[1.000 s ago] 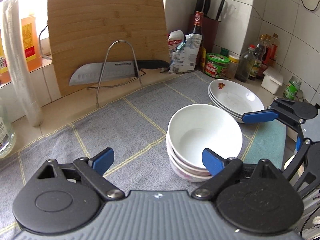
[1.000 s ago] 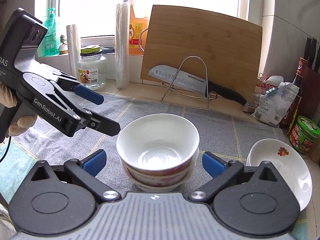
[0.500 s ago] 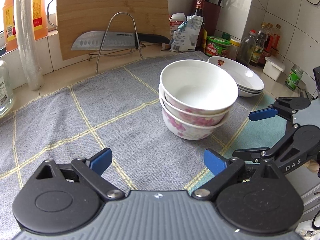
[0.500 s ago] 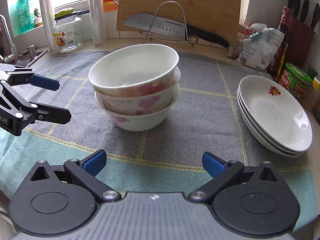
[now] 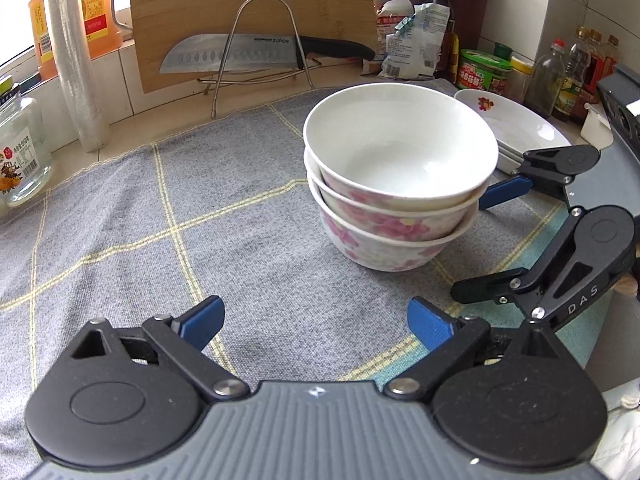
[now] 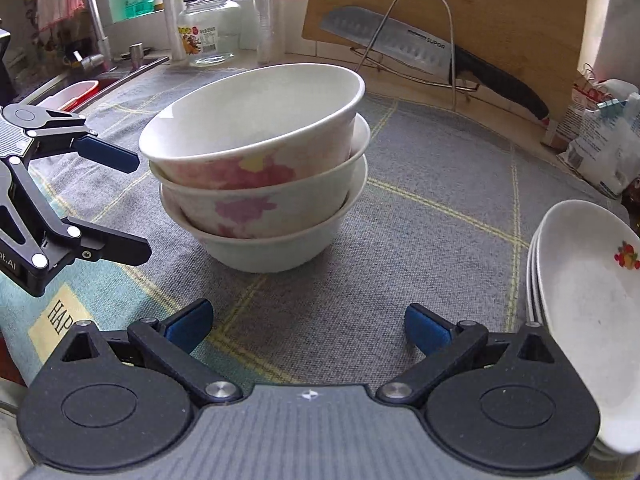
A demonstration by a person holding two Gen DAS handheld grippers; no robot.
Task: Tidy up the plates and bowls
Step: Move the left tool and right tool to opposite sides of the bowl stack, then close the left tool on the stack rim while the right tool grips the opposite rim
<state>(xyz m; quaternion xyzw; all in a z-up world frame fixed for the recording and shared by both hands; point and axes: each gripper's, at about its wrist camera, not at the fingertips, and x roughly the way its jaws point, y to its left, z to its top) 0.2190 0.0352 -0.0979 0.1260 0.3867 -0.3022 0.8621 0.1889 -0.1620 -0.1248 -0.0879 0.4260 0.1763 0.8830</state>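
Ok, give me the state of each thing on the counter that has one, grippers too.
Bowls: three nested, upright, empty, on the cloth.
Plates: stacked, empty, beside the bowls.
Knife: resting in the wire rack.
Left gripper: open, empty.
Right gripper: open, empty.

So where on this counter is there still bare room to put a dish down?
The grey cloth left of the bowl stack, toward the glass jar, is free. It's crowded between the bowls and plate stack and along the back wall.
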